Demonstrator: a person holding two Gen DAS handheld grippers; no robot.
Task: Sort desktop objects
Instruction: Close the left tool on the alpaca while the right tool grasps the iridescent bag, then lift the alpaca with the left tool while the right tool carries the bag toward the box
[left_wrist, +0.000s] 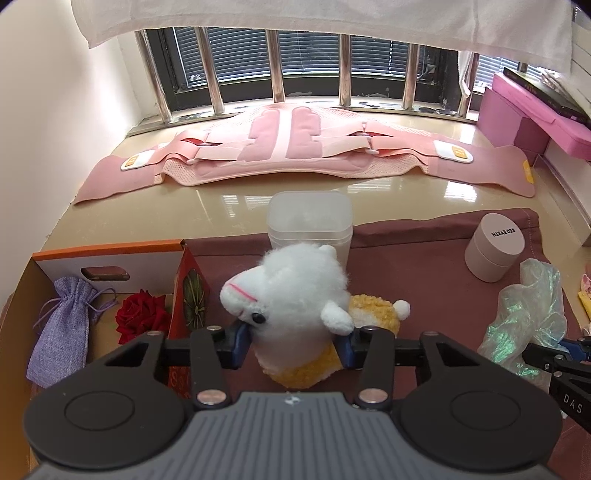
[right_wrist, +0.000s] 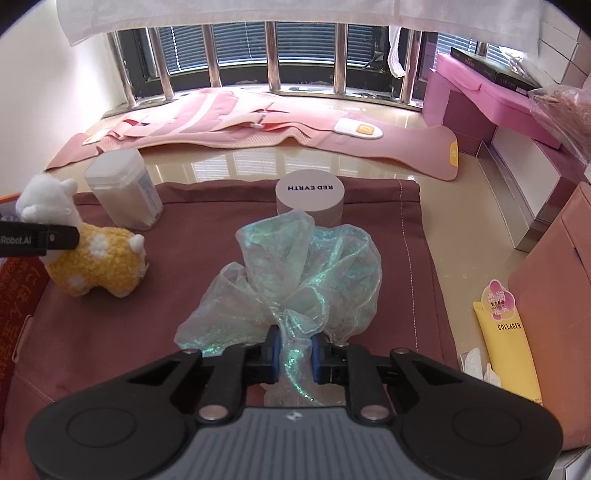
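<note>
At the far left of the desk stands an open cardboard box, holding a lilac drawstring pouch and a red rose, with a red packet leaning at its right wall. Just right of that wall, the left gripper has its blue pads pressed into the neck of the plush alpaca, white head up, yellow body stretching away to the right on the maroon cloth. I judge the box to be the toy's destination, so what counts is that it lies directly left of the pinched toy, the wall between them; the toy would need lifting over. A clear plastic tub stands behind the alpaca, a round jar further right. Right again, the right gripper is clamped on the knotted neck of the iridescent organza bag, whose bulk billows away from the pads. How firmly the sheer fabric is caught is hard to judge, and its contents cannot be made out. A yellow tube lies off the cloth at far right.
</note>
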